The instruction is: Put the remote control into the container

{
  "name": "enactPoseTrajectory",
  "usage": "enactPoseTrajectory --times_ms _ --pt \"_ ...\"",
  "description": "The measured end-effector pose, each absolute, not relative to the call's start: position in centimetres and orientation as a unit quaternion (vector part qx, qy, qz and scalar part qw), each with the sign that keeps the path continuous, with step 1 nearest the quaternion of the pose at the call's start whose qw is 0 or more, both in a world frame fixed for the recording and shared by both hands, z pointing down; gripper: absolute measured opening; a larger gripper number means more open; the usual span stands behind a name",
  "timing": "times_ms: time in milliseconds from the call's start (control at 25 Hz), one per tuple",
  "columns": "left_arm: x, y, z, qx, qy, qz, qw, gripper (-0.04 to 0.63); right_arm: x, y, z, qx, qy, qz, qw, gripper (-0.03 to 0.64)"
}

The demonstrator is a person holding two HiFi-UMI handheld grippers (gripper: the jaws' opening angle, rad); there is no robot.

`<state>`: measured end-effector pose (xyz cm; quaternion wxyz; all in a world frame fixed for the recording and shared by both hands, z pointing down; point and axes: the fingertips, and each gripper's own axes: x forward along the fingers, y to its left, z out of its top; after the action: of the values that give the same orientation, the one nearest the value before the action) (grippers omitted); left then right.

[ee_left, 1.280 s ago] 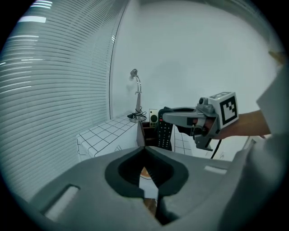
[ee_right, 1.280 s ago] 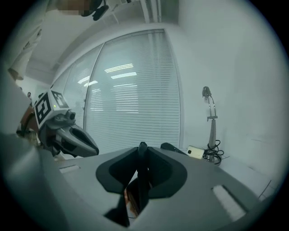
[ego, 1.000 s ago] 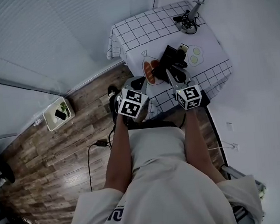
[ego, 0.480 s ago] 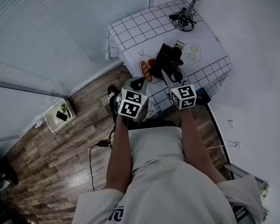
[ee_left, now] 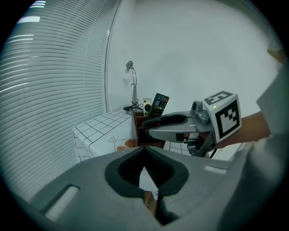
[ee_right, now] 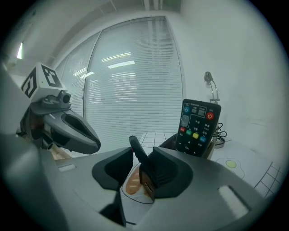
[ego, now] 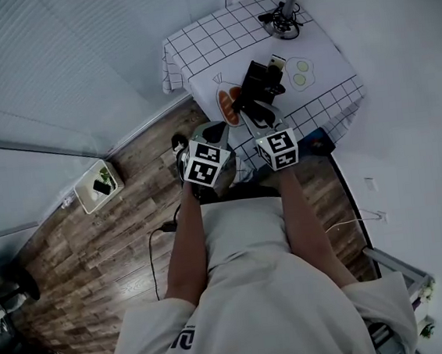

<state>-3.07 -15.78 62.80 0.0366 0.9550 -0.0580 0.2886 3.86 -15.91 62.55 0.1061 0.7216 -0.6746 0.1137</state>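
Hanging nearest, the left gripper (ee_left: 144, 153) is clenched, empty. On the right gripper (ee_right: 137, 158) the jaws have just been opening, nothing between them. Beyond, the remote control (ee_right: 197, 127) stands upright in the container (ee_right: 169, 142): placement seems done; next, retreat without knocking it.

The container (ee_left: 141, 135) hides the remote control's (ee_left: 159, 105) base.

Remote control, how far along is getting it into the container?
Done, apparently: the remote control stands upright in the container. In hand: nothing; the right gripper has just been opening its jaws, clear of the remote control. Left: probably only backing it away.
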Motion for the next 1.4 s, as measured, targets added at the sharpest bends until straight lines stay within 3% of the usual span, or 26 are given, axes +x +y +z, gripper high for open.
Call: enactPoseTrajectory --times_ms 680,1200,1400 --pt "-4.8 -15.9 63.2 0.945 -0.057 0.321 0.019 0.005 1.9 -16.7 63.8 0.709 -0.683 0.129 0.120 0.199" --pt "-4.9 -13.2 58.5 0.950 -0.071 0.301 0.034 0.005 2.6 -8.5 59.9 0.772 -0.609 0.166 0.071 0.195" --pt "-5.6 -12.4 57.0 0.954 -0.053 0.294 0.028 0.004 2.5 -4.5 59.8 0.819 -0.536 0.202 0.031 0.147"
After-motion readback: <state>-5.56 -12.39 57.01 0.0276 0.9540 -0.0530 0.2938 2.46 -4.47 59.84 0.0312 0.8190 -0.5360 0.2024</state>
